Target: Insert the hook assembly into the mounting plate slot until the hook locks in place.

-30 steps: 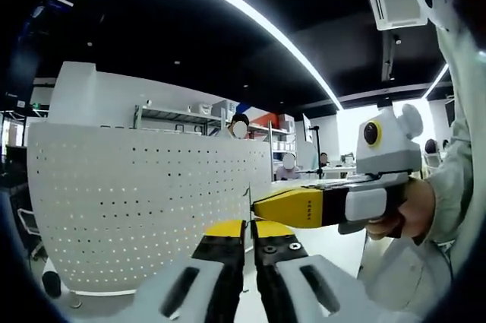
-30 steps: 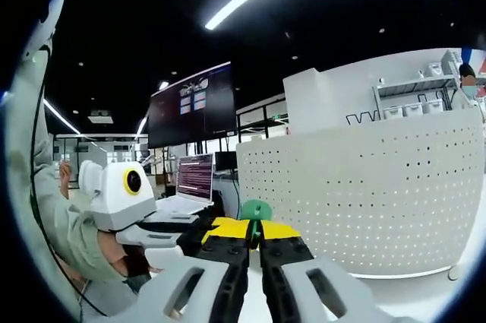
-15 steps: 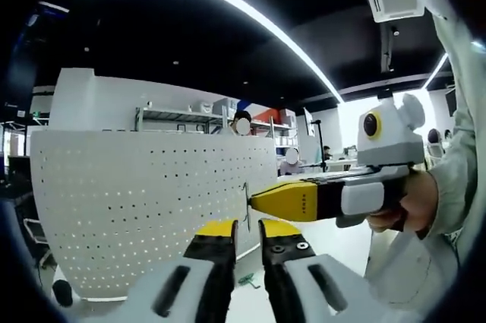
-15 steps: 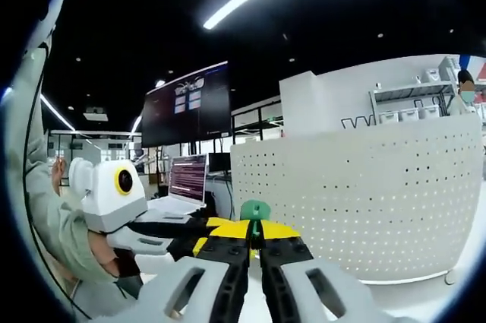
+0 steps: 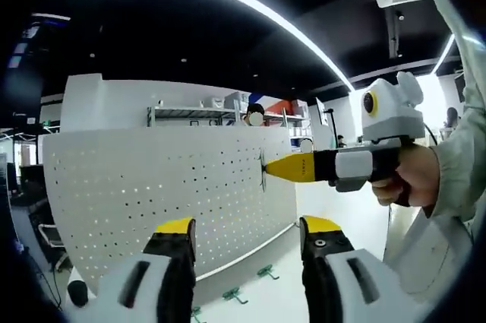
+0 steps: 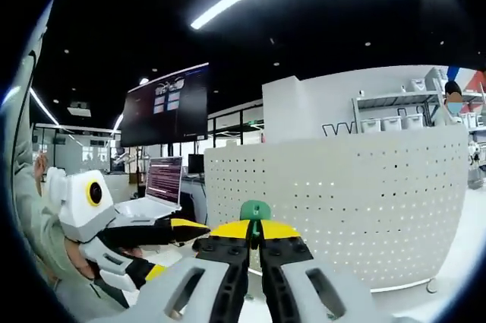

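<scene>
- While the right gripper (image 6: 254, 241) is pointing at the white board with holes (image 6: 342, 209), its jaws are pressing together on a small green hook (image 6: 255, 211), which is sticking up between the yellow tips.
- The hook's long axis is running along the jaws, toward the board; the green head is standing in front of the board's face, but I cannot tell if it is touching it.
- In the left gripper view, the right gripper (image 5: 266, 169) is lying sideways with its yellow tip at the board (image 5: 152, 201), and a thin metal part at the tip is meeting the surface with holes.
- The left gripper (image 5: 247, 235) is standing wide open, with nothing between its jaws.
- More green hooks (image 5: 267, 270) are lying loose on the white table (image 5: 281, 304), at the foot of the board.
- A person's hand (image 5: 414, 178) is holding the right gripper's handle.
- In the right gripper view, the left gripper (image 6: 182, 226) is coming in from the left, near a laptop (image 6: 156, 190) and a dark screen (image 6: 163, 106).
</scene>
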A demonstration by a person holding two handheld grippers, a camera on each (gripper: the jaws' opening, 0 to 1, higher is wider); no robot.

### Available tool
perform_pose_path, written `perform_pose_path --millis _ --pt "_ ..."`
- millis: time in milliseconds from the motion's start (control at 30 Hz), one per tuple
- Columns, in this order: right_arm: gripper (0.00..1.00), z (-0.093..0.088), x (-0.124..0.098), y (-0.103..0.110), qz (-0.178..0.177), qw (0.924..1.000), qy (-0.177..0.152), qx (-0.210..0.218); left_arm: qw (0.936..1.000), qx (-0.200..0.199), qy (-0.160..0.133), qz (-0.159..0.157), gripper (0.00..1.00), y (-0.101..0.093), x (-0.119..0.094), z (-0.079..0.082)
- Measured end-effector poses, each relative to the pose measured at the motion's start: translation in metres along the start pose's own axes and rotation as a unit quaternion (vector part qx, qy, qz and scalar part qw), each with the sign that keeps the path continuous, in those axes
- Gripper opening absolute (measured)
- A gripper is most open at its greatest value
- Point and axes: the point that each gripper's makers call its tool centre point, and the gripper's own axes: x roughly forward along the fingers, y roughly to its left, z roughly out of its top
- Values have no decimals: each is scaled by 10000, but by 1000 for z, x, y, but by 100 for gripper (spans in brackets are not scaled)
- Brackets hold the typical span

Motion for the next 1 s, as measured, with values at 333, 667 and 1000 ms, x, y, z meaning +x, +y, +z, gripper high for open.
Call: perform_pose_path --millis 333,667,1000 --pt "1 16 13 -40 -493 9982 -167 -289 10000 39 78 1 60 2 -6 -9" --pt "1 32 38 -56 -727 9961 -352 -356 9999 -44 132 -32 61 1 -7 -18" --pt "1 38 72 -73 -936 9944 -404 -285 9999 -114 84 -56 59 1 -5 -23"
